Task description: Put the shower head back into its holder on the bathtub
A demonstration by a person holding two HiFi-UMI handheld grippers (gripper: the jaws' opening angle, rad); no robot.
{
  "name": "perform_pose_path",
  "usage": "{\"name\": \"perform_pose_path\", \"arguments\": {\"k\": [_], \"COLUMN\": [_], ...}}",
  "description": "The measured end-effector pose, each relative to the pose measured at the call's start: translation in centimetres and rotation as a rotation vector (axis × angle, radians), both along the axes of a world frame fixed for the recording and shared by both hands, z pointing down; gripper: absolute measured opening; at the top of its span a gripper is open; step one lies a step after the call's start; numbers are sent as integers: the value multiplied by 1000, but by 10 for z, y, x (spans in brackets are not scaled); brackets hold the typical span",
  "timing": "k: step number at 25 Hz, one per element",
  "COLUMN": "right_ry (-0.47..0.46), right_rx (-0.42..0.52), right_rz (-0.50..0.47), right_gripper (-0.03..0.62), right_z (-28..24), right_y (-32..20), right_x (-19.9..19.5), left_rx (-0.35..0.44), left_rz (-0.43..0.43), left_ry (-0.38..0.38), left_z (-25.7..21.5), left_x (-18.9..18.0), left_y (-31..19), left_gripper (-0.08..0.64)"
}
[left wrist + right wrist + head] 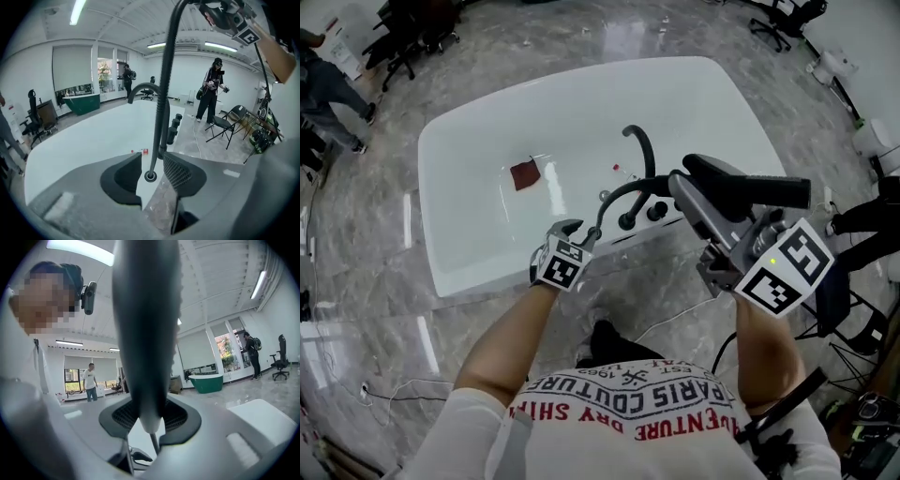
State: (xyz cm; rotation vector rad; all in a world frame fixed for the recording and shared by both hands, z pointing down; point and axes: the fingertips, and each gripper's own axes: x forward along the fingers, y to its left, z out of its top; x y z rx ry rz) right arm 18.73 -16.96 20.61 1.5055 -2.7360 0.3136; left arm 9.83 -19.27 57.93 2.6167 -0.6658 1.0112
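Observation:
The black shower head is up in the air to the right of the white bathtub, and my right gripper is shut on its handle, which fills the right gripper view between the pads. Its dark hose curves down to a ring in the tub's near rim. My left gripper is at that rim, open, and the hose runs between its jaws with a gap on each side. The black curved faucet and black knobs stand just beyond.
A dark red patch and a small red object lie inside the tub. A white cable runs across the marble floor near my feet. A folding chair and standing people are beyond the tub. Office chairs stand far left.

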Motion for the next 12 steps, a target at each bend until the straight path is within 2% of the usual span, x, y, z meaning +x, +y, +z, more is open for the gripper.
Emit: {"name": "perform_pose_path", "arguments": {"k": [4, 7, 12], "right_ry": [87, 109, 185], "right_rx": [-41, -94, -162], "right_rz": [-26, -65, -93], "right_gripper": [126, 126, 126], "right_z": [44, 88, 167], "right_y": [-14, -25, -38], "right_x": [-9, -24, -40], "left_rx": [-40, -68, -101], "left_rz": [-34, -127, -264], "left_ry": [34, 83, 215], "left_z": [11, 6, -15], "left_x": [-8, -31, -64], "left_y": [10, 12, 18], "left_gripper": [172, 172, 169]}}
